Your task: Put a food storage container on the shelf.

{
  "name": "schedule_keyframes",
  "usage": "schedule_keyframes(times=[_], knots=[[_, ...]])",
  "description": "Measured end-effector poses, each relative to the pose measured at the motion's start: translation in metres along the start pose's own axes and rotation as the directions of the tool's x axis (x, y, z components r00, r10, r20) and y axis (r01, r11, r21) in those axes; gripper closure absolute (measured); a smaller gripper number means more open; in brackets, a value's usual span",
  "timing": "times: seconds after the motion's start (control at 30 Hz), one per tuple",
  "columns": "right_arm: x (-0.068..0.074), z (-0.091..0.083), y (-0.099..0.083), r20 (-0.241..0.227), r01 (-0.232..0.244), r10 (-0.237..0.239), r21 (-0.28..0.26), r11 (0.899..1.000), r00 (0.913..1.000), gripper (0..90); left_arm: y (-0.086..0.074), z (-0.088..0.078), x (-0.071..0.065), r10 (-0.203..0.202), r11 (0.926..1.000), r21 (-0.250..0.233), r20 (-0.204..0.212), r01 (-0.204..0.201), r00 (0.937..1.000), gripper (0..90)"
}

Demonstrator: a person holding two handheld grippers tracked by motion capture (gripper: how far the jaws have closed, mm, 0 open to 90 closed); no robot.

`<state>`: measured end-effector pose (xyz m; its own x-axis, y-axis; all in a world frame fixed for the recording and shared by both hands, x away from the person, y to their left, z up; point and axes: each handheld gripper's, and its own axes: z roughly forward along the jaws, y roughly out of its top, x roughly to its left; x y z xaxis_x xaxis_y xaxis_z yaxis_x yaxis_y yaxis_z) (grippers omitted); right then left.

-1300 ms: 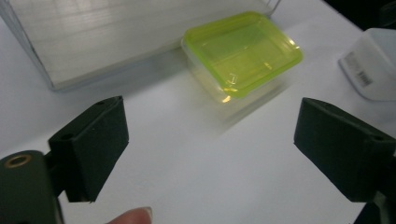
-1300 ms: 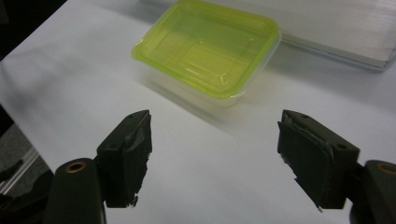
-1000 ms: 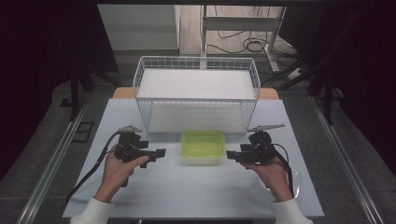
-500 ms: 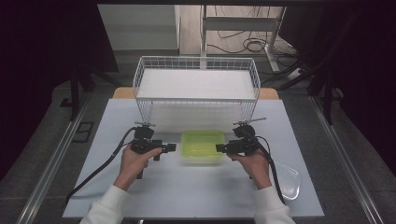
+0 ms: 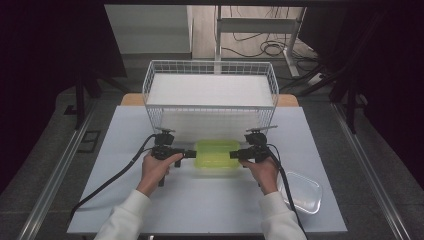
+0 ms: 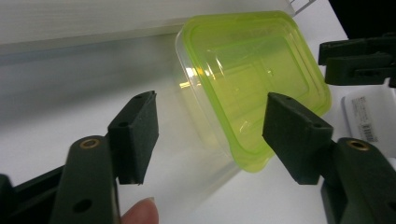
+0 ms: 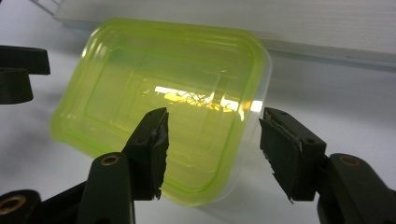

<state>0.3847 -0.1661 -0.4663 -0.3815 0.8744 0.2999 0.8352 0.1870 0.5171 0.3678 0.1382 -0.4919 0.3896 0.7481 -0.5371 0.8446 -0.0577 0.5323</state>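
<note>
Table: a pale grey-white rectangular table top (image 5: 125,200) seen from above; my two white-sleeved forearms come in from its near edge.
Basket: a large white wire-mesh basket (image 5: 210,80) with a white panel lying in it, at the far side of the table. The high view shows its whole shape; the gripper views catch just a white strip of it behind the box.
Box: a clear rectangular plastic container with a lime-green lid (image 5: 216,154), flat on the table just in front of the basket, between my two grippers. In the left gripper view (image 6: 252,79) its clear side wall shows under the lid rim; the right gripper view (image 7: 163,107) looks mostly onto the lid's top with its stepped ridges.
Spare tray: a clear, shallow plastic tray with rounded corners (image 5: 300,192) near the table's right front edge, beside my right forearm. In the left gripper view its corner carries a small printed label (image 6: 366,119).
Left gripper (image 5: 189,154): at the box's left end. Its own view (image 6: 210,135) shows my jaws spread wide, the lid's near corner between them, no pad touching. My fingertip (image 6: 138,212) shows at the bottom.
Right gripper (image 5: 233,154): at the box's right end. Its own view (image 7: 212,149) shows the jaws spread wide around the lid's near corner, not gripping.
</note>
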Motion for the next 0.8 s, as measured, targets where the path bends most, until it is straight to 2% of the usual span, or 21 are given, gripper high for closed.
schedule_keyframes(times=[0.1,0.17,0.23,0.33,0.5,0.6,0.67,0.73,0.8], knots=[[-0.004,0.005,0.000,0.011,-0.011,0.011,0.013,1.000,0.9999,43.7,0.001,0.006,0.004,-0.023,0.9997,0.004,0.005,0.023,0.9997,40.4],[-0.007,0.009,-0.001,0.014,-0.022,0.021,0.020,1.000,0.9997,45.1,0.001,0.009,0.005,-0.042,0.9991,0.012,0.023,0.041,0.9989,43.5],[-0.010,0.012,-0.002,-0.007,-0.050,0.050,0.015,0.999,0.9987,46.8,0.002,0.013,0.006,-0.061,0.9981,0.008,0.039,0.061,0.9974,46.1],[-0.010,0.013,-0.001,-0.020,-0.045,0.045,0.014,0.999,0.9988,49.7,0.002,0.017,0.010,-0.067,0.9976,0.021,0.069,0.066,0.9953,50.2],[-0.013,0.013,0.000,-0.053,-0.075,0.075,0.015,0.997,0.9957,55.9,0.002,0.023,0.011,-0.090,0.9955,0.040,0.121,0.086,0.9886,58.6],[-0.014,0.013,-0.002,-0.070,-0.076,0.077,0.017,0.997,0.9946,61.7,0.000,0.026,0.012,-0.086,0.9956,0.046,0.122,0.081,0.9888,62.2],[-0.014,0.013,-0.003,-0.064,-0.074,0.075,0.024,0.997,0.9951,65.0,-0.001,0.027,0.012,-0.090,0.9953,0.047,0.119,0.085,0.9888,66.7],[-0.014,0.012,-0.005,-0.065,-0.085,0.086,0.026,0.996,0.9941,66.8,-0.002,0.026,0.011,-0.101,0.9945,0.040,0.127,0.097,0.9867,71.0],[-0.014,0.009,-0.006,-0.081,-0.088,0.090,0.024,0.996,0.9927,68.8,-0.002,0.024,0.010,-0.094,0.9954,0.030,0.125,0.091,0.9877,74.0]])
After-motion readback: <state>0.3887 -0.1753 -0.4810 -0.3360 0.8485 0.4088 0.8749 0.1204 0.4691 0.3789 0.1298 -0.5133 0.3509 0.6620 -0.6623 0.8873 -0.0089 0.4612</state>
